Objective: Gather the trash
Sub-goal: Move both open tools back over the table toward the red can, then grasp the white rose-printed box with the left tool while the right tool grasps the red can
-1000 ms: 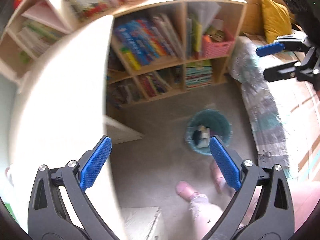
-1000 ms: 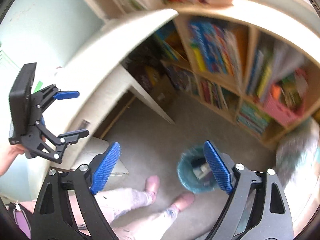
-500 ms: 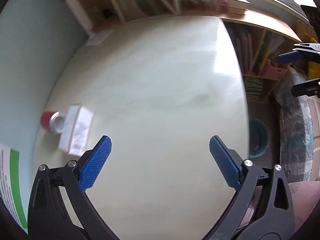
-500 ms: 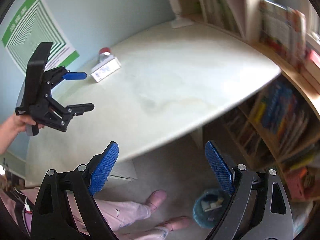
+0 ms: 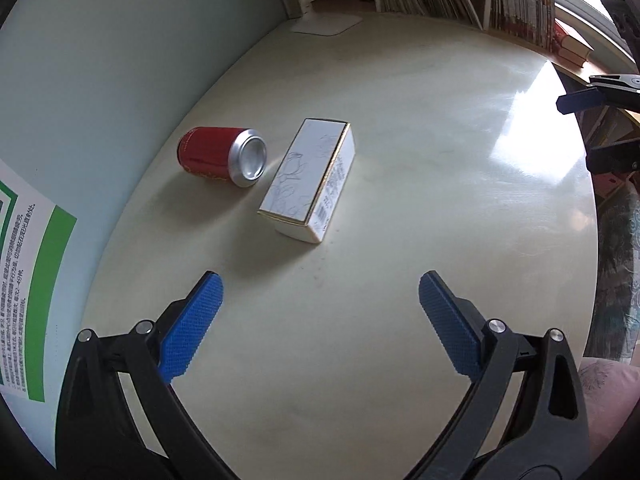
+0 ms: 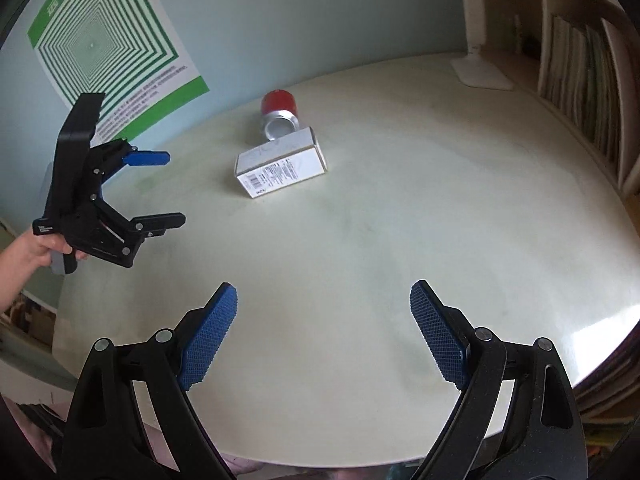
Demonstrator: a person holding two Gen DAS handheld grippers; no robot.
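A red can [image 5: 222, 155] lies on its side on the pale round table [image 5: 400, 240], beside a white carton [image 5: 310, 178] that lies flat. Both also show in the right wrist view: the can [image 6: 279, 114] behind the carton [image 6: 280, 168]. My left gripper [image 5: 320, 296] is open and empty, a short way in front of the carton; it also shows in the right wrist view [image 6: 176, 188]. My right gripper [image 6: 323, 308] is open and empty above the table's near side, and shows at the right edge of the left wrist view [image 5: 576, 128].
A white lamp base [image 6: 482, 73] stands at the table's far side. Bookshelves [image 6: 580, 80] run along the right. A green and white poster [image 6: 108, 40] hangs on the wall to the left. The table edge [image 6: 360, 460] is close below my right gripper.
Both grippers have swung up from the floor and the teal bin to the tabletop. The can and the carton have come into full view. Both grippers stay open.
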